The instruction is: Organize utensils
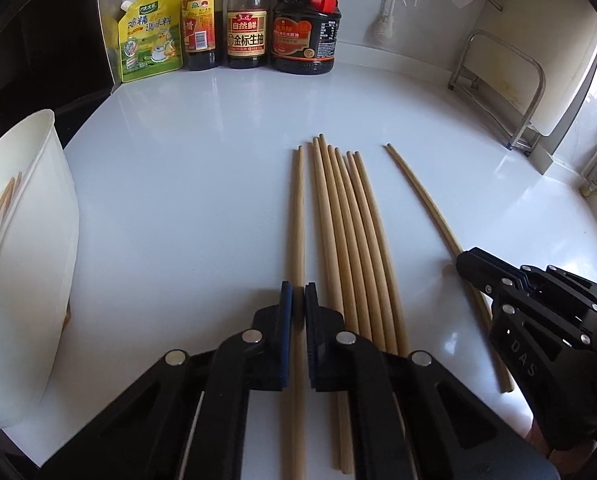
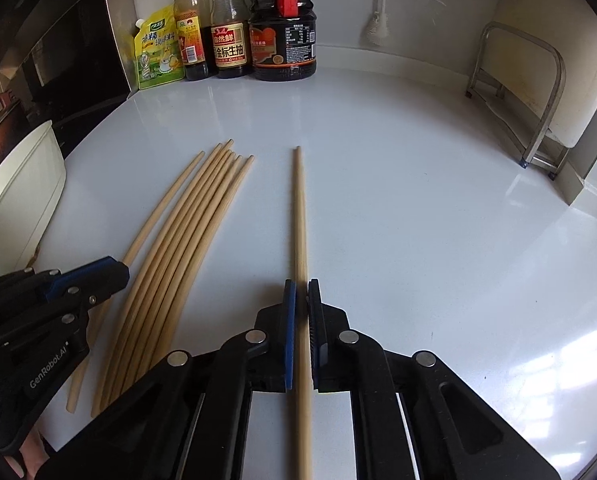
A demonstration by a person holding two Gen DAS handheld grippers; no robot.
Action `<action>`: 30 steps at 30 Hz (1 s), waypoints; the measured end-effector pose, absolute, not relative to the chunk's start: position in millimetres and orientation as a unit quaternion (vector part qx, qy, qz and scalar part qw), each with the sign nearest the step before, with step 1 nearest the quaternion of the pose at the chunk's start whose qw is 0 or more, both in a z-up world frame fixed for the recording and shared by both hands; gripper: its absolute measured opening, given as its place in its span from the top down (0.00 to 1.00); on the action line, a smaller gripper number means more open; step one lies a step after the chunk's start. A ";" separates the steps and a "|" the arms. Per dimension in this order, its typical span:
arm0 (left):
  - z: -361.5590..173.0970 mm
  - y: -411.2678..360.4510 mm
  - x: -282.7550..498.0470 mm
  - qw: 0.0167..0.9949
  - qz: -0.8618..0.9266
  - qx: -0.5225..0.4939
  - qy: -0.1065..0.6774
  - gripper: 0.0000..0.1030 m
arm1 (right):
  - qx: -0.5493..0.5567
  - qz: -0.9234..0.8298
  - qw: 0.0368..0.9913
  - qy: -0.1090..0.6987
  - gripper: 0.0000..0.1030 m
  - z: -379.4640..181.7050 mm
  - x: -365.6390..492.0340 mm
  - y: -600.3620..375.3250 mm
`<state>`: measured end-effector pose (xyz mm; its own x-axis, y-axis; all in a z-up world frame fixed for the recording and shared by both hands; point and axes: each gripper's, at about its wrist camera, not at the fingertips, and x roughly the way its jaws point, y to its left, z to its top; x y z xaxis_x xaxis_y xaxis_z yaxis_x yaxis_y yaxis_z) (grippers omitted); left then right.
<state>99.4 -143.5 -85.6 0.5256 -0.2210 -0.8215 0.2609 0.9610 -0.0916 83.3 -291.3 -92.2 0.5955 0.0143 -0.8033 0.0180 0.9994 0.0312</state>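
Several light wooden chopsticks (image 1: 346, 232) lie side by side on the white counter (image 1: 202, 184); they also show in the right wrist view (image 2: 186, 240). My left gripper (image 1: 298, 292) is shut on the leftmost chopstick (image 1: 298, 208) of the row. My right gripper (image 2: 301, 288) is shut on a lone chopstick (image 2: 300, 208) lying apart to the right; it shows in the left wrist view (image 1: 422, 200). A white holder cup (image 1: 22, 248) with chopsticks inside stands at the left, also in the right wrist view (image 2: 18, 192).
A yellow seasoning pouch (image 1: 150, 36), two sauce bottles (image 1: 246, 28) and a dark soy jug (image 1: 306, 28) stand along the back wall. A metal rack (image 1: 502, 84) with a white board stands at the back right. A dark stove area lies left.
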 end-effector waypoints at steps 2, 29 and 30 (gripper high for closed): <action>-84.9 -141.5 96.9 0.867 -0.148 0.013 0.476 0.93 | 0.049 -0.001 0.893 0.448 0.94 -92.1 81.0 -299.2; 22.3 -13.9 36.0 0.908 -0.151 -0.057 0.387 0.93 | 0.111 0.073 0.928 0.349 0.94 -3.6 28.9 -215.7; 25.7 -1.9 36.8 0.911 -0.143 -0.061 0.382 0.93 | 0.107 0.082 0.928 0.346 0.94 1.4 32.4 -204.8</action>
<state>36.8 -1.9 25.7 0.6674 -0.3073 -0.6783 0.2140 0.9516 -0.2206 32.4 -204.8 1.4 0.7464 0.2276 -0.6254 -0.0787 0.9633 0.2567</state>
